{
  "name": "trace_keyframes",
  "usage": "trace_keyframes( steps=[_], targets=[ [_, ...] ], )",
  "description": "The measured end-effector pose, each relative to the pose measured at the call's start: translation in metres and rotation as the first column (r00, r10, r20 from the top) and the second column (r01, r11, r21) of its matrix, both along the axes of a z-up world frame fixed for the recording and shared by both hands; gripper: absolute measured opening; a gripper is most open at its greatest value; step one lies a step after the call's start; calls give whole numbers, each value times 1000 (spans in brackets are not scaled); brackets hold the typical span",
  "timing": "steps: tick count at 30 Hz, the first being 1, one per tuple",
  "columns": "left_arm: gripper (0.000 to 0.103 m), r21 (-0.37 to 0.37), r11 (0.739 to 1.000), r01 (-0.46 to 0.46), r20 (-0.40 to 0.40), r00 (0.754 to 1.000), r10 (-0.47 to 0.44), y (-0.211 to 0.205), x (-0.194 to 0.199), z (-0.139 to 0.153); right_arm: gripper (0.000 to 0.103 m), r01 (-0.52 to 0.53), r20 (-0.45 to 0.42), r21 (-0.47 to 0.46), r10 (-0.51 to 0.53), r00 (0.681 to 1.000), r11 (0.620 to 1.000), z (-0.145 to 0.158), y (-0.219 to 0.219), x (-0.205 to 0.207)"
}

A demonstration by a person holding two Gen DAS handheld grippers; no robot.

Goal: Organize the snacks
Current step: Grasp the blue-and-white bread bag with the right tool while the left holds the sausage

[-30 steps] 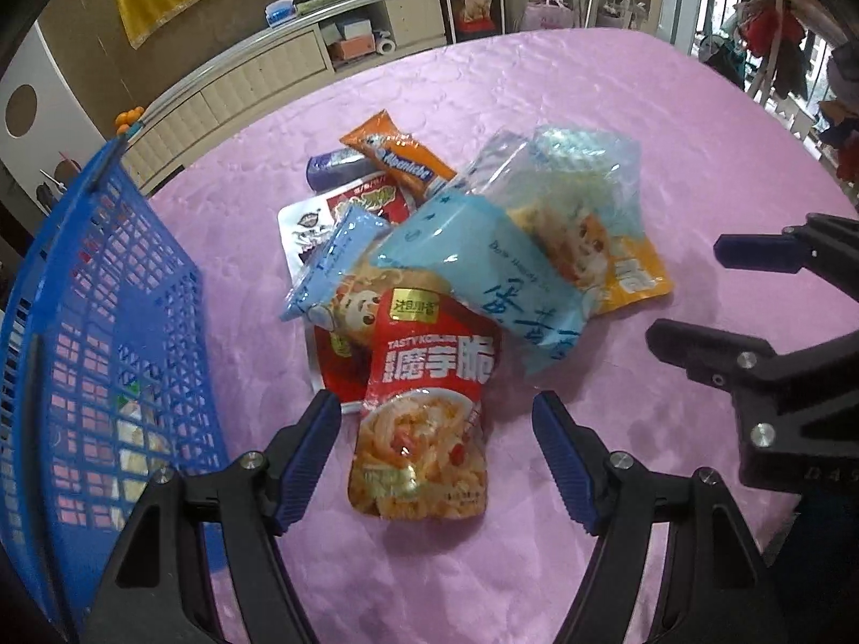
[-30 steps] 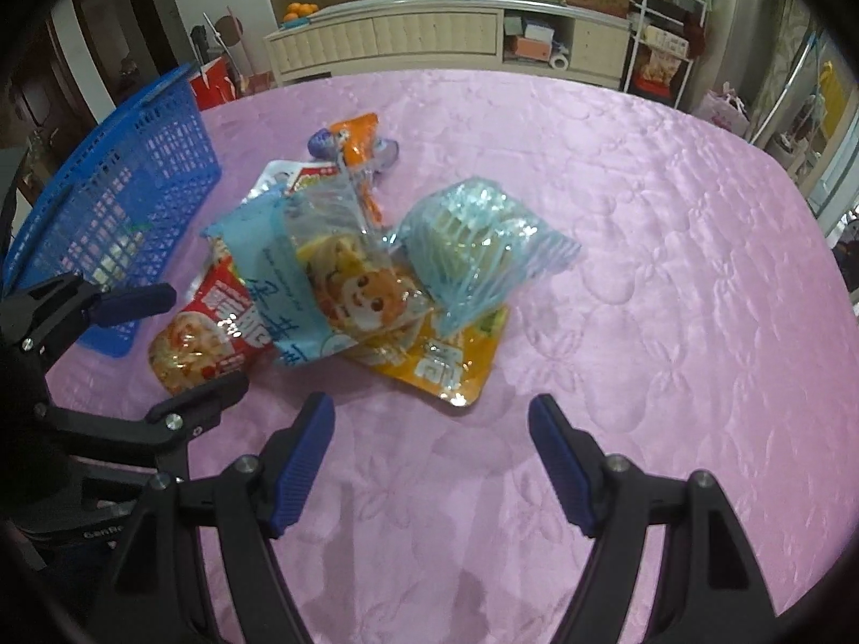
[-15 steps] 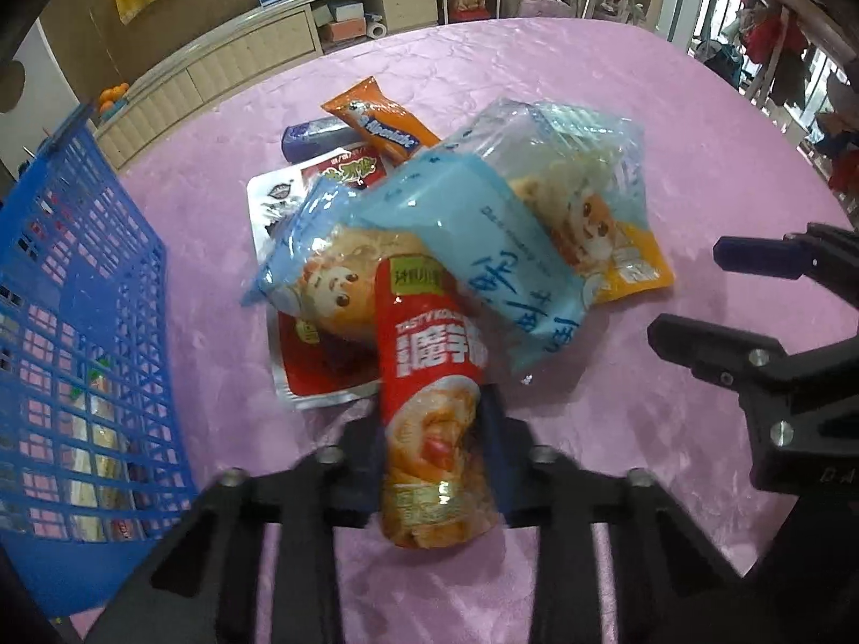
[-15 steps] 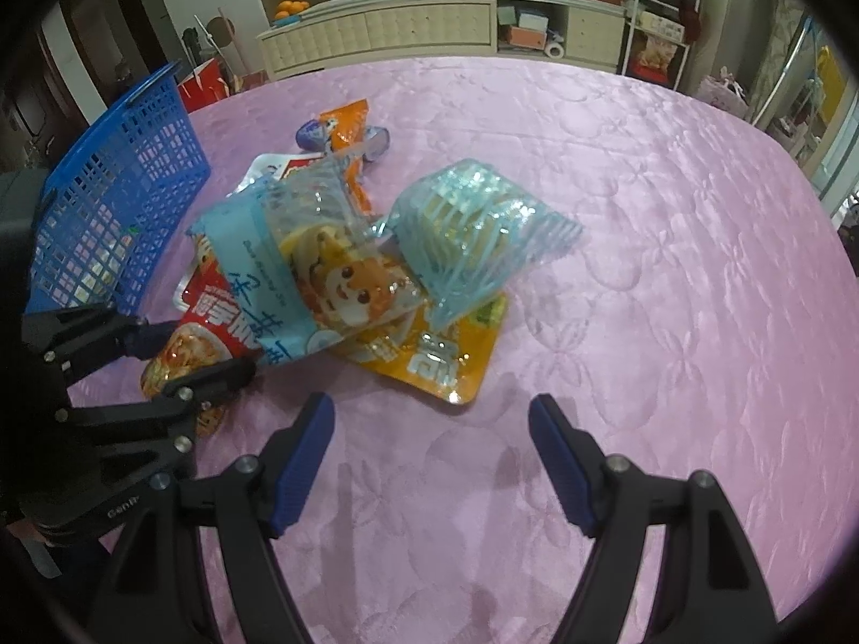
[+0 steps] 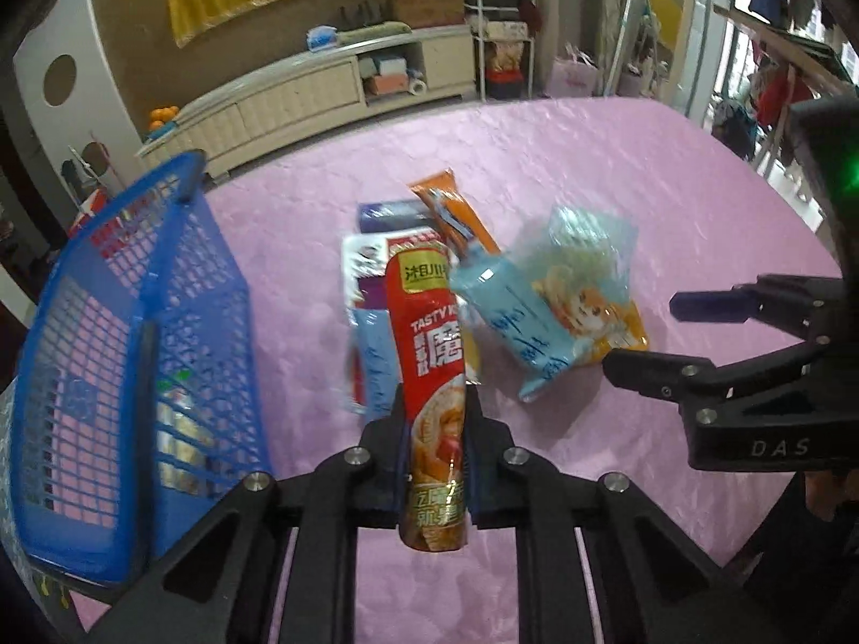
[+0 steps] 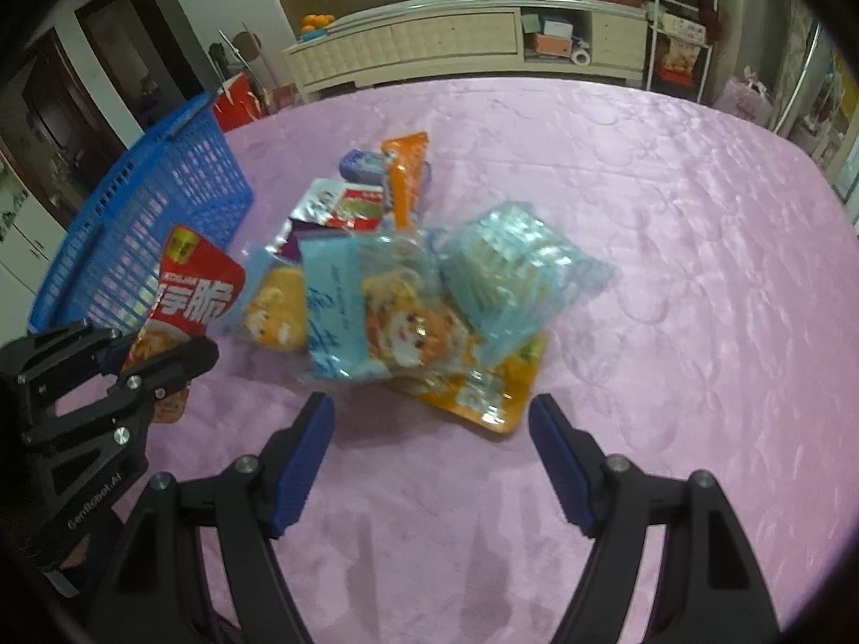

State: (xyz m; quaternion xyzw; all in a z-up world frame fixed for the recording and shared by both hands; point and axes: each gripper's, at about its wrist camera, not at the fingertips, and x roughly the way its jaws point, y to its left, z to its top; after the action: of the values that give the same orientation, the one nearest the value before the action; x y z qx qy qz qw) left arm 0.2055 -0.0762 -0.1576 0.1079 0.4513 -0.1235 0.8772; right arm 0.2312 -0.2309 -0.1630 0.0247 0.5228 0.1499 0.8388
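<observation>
My left gripper (image 5: 434, 445) is shut on a red snack bag (image 5: 429, 365) and holds it lifted above the pink tablecloth; it also shows in the right wrist view (image 6: 188, 295). The snack pile lies mid-table: a light blue bag (image 5: 515, 322), a clear bag of wafers (image 6: 510, 268), an orange packet (image 5: 456, 209) and a yellow pouch (image 6: 483, 392). A blue basket (image 5: 123, 354) stands at the left with some packets inside. My right gripper (image 6: 432, 461) is open and empty, just in front of the pile.
The table (image 6: 671, 268) is round, covered in pink cloth, its edge curving at the back and right. A low white cabinet (image 6: 456, 37) stands beyond it. The left gripper's body (image 6: 80, 402) sits at the left of the right wrist view.
My left gripper closed on the red bag and lifted it off the pile, nearer the basket. The pile shifted a little. The right gripper stayed open and nearly still.
</observation>
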Motion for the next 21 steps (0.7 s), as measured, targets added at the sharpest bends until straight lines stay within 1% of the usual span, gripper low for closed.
trace_keyframes(
  steps=[3, 8, 16, 19, 21],
  targets=[
    [14, 11, 1000, -21, 15, 1000, 21, 4, 10, 3, 79, -19, -2, 5, 19, 1000, 1000, 1, 11, 9],
    [14, 21, 999, -38, 22, 999, 38, 9, 15, 7, 79, -46, -29, -5, 46, 999, 999, -8, 29, 26],
    [14, 43, 998, -36, 25, 999, 35, 9, 23, 4, 79, -51, -34, -85, 48, 998, 995, -20, 43, 43],
    [14, 37, 999, -37, 25, 999, 36, 8, 24, 4, 79, -45, -78, -52, 41, 996, 998, -29, 41, 52],
    [14, 36, 999, -38, 26, 999, 37, 7, 24, 5, 79, -36, -75, -24, 34, 997, 999, -29, 39, 53]
  ],
)
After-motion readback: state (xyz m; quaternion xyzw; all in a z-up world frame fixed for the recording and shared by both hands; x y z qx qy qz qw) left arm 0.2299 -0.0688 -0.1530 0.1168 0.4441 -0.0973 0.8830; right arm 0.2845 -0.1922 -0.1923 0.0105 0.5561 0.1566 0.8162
